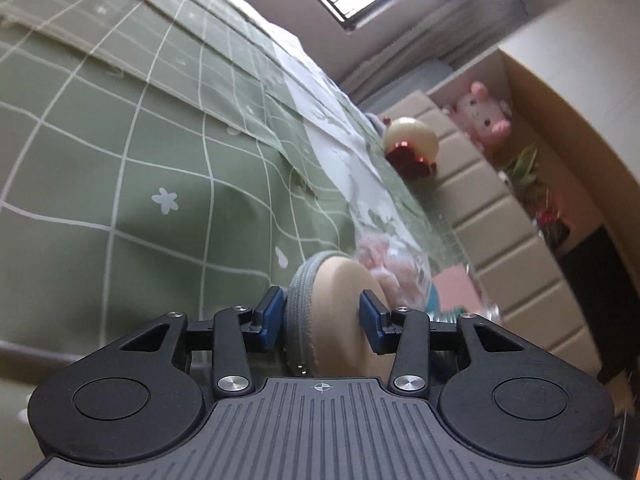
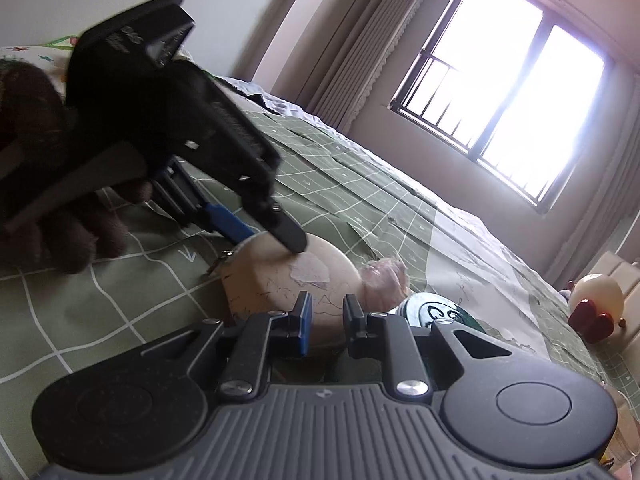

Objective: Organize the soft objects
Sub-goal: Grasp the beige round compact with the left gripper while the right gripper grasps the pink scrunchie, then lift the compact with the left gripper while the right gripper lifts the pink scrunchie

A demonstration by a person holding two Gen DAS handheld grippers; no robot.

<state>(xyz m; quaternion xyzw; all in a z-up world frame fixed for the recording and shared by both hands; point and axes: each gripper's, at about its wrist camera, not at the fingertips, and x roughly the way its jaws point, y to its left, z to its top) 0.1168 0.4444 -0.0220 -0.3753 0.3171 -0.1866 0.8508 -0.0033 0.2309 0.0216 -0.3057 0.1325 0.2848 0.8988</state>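
Beige round pouch with a grey zip around its rim [image 1: 336, 328] sits on the green bedcover with a white grid and small flower prints [image 1: 120, 160], up on edge between both tools. Left gripper [image 1: 320, 314]: fingers spread, blue pads either side of the pouch, one just beside the zip band, the other against the beige face; no visible squeeze. The right wrist view shows the same: left gripper [image 2: 268, 236] comes in from upper left, held by a hand in a dark brown fuzzy glove [image 2: 60, 220], with its black fingertip on top of the pouch [image 2: 280, 276] and the blue pad on the far side near the metal zip pull. Right gripper [image 2: 328, 316]: fingers nearly together, only a narrow gap, which the near edge of the pouch fills, so it reads as a pinch on the pouch. The pouch face is scuffed, with a patch of coating peeled. Just behind the pouch: pink fluffy item in clear wrap [image 2: 384, 276], blurred, and beside it a round white-and-green lid [image 2: 436, 312]. Further along the cover is a cream ball-shaped toy with glossy red parts [image 1: 412, 140], next to the beige padded headboard [image 1: 500, 220]. Pink plush animal [image 1: 484, 116] sits in an open cardboard box [image 1: 560, 92] beyond the headboard. Bright barred window [image 2: 508, 92] at the back.
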